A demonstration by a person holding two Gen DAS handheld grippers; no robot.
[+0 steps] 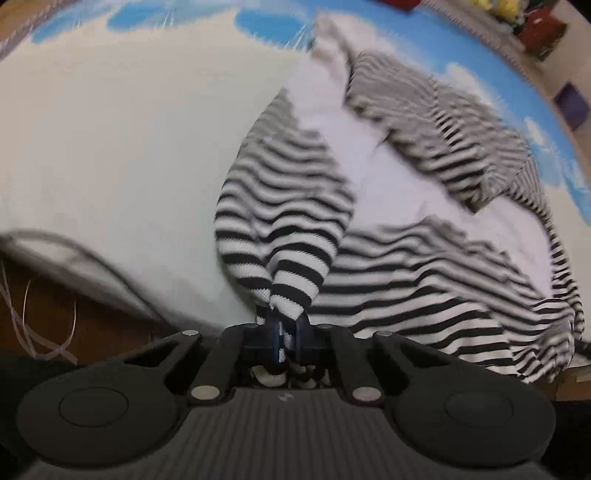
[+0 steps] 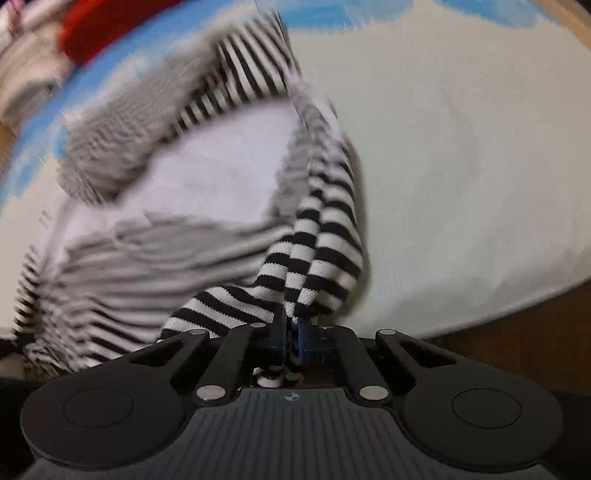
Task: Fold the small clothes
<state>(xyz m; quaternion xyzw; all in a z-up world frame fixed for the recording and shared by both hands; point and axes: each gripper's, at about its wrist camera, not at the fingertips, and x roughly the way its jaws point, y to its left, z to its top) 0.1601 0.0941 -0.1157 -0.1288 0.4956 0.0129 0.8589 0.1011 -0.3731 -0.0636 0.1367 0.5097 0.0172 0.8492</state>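
1. At the far left, seen from the left wrist camera, a strip of brown wooden floor point(image 1: 55, 314) shows at about 8 o'clock, with some thin pale threads point(image 1: 33, 332) lying loose on it.

2. Next to it spreads the white cloth cover with blue cloud-like patches point(image 1: 110, 147), which fills the view from 9 o'clock up to 12 o'clock. Its grey hem runs along the floor edge.

3. At 6 o'clock is the left gripper point(image 1: 286, 332), black with blue pads. Its fingers are pressed together and pinch a bunched edge of the black-and-white striped knitted garment point(image 1: 280, 229). Some fabric also hangs out behind the pads.

4. The garment goes away from this gripper toward 1 o'clock and 3 o'clock and lies on the white cover. A plain white part of it point(image 1: 369, 147) shows between the striped folds. It is much blurred there.

5. In the right wrist camera the same striped garment point(image 2: 325, 258) fills the area from 9 o'clock to the centre, with a plain white part in the middle.

6. The right gripper point(image 2: 293, 332) sits at 6 o'clock. Its fingers are also closed tightly, pinching another bunched striped edge.

7. A blurred red object point(image 2: 99, 33) is at 11 o'clock; I cannot tell what it is.

8. To the right, from 1 o'clock to 4 o'clock, lies the bare white cover point(image 2: 461, 166).
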